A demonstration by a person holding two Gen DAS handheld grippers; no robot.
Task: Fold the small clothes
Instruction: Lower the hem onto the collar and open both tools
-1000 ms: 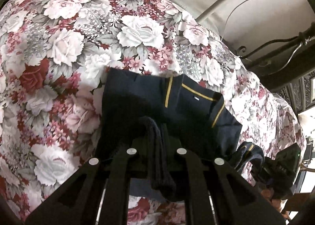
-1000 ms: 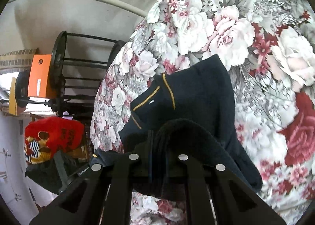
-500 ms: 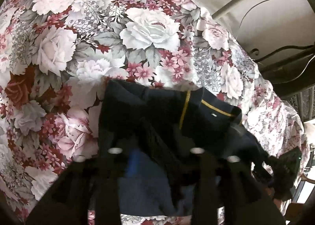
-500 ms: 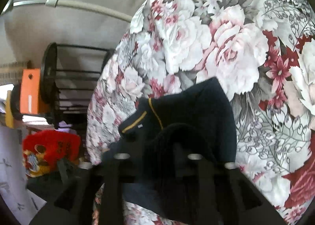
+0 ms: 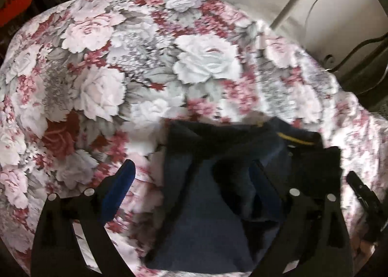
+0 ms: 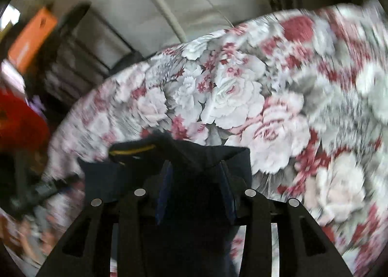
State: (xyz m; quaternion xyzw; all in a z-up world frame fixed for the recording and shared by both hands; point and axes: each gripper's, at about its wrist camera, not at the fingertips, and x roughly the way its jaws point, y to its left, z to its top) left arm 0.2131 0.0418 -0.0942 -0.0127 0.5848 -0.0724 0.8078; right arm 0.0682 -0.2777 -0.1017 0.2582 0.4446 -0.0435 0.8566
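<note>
Navy shirt, with a yellow stripe at the collar, lying now on the floral tablecloth, close to the near edge of the table and folded over itself. A second ago hanging bunched and pinched in both grippers; now spreading flat on the cloth, the upper layer resting over the lower one. Meaning, as a judgement, that one fold is just being laid down and released, with more folds or some smoothing probably still to come.

Left gripper opening at this moment, jaws standing very wide apart, much wider than a second ago. Left finger, with its blue pad, hovering over bare tablecloth and clear of the fabric. Right finger lying against a dark ridge of the shirt, so touching the garment on one side only and no longer pinching it.

Right gripper standing about half apart, also wider than a second ago. Dark cloth bunching up between its two pads; not possible to tell through the heavy blur whether pressing on it or only lying loose around it. Yellow stripe showing just beside this gripper.
</note>
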